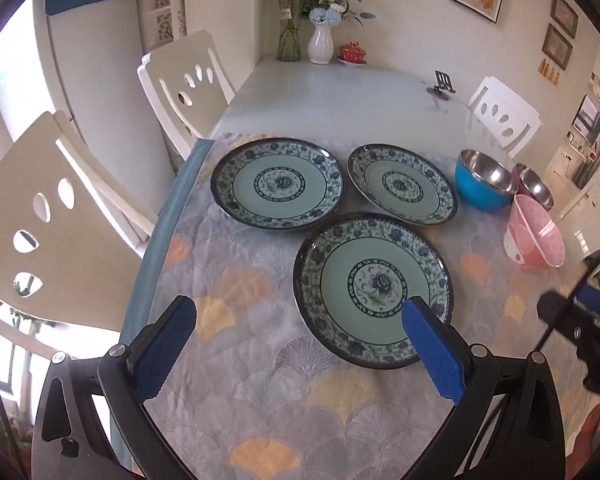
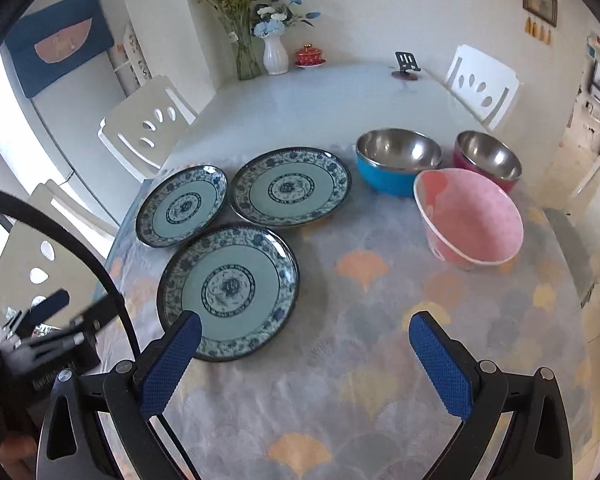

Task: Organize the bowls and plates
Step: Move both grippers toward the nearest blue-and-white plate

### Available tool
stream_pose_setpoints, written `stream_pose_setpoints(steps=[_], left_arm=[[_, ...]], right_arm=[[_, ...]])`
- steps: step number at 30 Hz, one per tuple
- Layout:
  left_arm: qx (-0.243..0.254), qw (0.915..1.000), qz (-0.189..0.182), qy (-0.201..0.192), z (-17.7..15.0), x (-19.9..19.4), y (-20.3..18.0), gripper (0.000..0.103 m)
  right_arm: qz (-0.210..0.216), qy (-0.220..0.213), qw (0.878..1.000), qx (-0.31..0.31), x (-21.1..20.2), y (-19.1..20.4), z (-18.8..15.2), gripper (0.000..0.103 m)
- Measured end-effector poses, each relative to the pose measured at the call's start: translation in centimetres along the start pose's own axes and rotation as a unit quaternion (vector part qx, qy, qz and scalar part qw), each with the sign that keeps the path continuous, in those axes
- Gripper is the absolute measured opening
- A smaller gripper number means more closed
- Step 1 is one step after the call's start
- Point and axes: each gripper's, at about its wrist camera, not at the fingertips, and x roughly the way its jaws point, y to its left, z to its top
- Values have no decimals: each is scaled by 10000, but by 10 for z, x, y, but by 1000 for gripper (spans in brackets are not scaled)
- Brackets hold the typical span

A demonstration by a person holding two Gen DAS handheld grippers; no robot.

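While both grippers' jaws gape empty — nearest plate (image 1: 374, 288) partly hidden; maroon bowl (image 1: 534, 186) half-occluded.

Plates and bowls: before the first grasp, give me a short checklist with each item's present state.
1. Left claw open, holding nothing: ok.
2. Right claw open, holding nothing: ok.
3. Near plate bare, nothing on it: ok.
4. Two far plates flat, unstacked: ok.
5. Pink bowl upright: not ok, it leans.
6. Blue bowl and red bowl upright, apart: ok.
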Motion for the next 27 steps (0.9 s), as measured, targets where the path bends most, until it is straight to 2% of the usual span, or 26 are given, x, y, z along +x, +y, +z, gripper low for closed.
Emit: stream_pose_setpoints(steps=[4, 10, 27], left_arm=[[-37, 10000, -74, 40, 3, 5, 8, 102], [-266, 9990, -266, 223, 9, 19, 18, 102], [-333, 9980, -362, 389, 20, 29, 29, 102]], right_arm=[[-63, -35, 9998, -191, 3, 10, 5, 103], [-101, 271, 9992, -292, 23, 20, 9, 103], [-226, 464, 9982, -298, 45, 23, 16, 103]])
